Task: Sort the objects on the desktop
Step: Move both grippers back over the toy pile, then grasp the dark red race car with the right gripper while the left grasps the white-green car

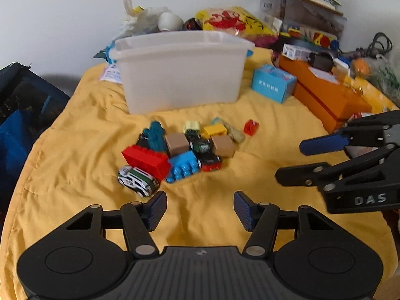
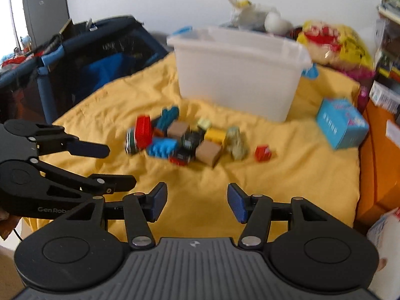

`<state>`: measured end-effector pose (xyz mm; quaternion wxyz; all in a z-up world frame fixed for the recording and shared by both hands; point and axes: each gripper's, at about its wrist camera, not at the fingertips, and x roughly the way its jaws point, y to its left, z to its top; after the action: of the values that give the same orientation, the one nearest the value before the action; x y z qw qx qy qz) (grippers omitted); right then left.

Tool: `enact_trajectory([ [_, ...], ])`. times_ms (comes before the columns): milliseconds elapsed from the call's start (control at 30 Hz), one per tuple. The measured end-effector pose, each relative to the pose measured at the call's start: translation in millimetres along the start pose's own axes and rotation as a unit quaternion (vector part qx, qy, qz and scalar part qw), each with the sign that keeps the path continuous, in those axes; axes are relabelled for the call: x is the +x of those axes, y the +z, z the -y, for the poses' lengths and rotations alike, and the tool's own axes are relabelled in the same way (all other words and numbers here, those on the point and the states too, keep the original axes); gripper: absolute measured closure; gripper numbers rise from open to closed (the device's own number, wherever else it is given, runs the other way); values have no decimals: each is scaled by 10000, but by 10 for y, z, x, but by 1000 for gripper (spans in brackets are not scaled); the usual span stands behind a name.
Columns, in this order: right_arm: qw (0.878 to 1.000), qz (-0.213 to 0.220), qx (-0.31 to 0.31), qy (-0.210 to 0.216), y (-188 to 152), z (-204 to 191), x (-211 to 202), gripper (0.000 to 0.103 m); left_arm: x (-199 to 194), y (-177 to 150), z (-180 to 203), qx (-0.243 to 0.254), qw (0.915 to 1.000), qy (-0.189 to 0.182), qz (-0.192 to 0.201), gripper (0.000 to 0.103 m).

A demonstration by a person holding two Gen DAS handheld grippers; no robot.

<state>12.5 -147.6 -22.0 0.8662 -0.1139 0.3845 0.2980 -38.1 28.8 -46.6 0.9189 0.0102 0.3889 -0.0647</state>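
Toys heaped on yellow cloth (bricks, cars), left gripper and right gripper jaws spread, empty.

Left hand-held gripper and right hand-held gripper hover side by side, jaws apart, empty

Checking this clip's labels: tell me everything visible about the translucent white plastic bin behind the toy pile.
The translucent white plastic bin is rectangular, open-topped and lidless, with a rolled rim and walls tapering downward. It stands upright on the yellow cloth, behind the toy pile without touching it. Blue latch handles show at its ends. Its contents cannot be made out. Neither gripper touches it.
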Motion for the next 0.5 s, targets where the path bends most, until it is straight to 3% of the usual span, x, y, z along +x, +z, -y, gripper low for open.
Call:
enact_trajectory([
  [167, 9993, -360, -21, 44, -137, -28, 176, 50, 115, -179, -36, 11, 9994, 146, -305, 40],
  [233, 9996, -268, -87, 88, -106, -54, 200, 58, 154, -159, -111, -156, 9987, 316, -361, 40],
  [367, 9977, 170, -651, -70, 99, -219, 243, 58, 173, 17, -285, -562, 9976, 352, -182, 40],
  [500, 9926, 170, -1197, -142, 209, -382, 504, 60, 239, 134, -384, -767, 9952, 566, -238, 46],
])
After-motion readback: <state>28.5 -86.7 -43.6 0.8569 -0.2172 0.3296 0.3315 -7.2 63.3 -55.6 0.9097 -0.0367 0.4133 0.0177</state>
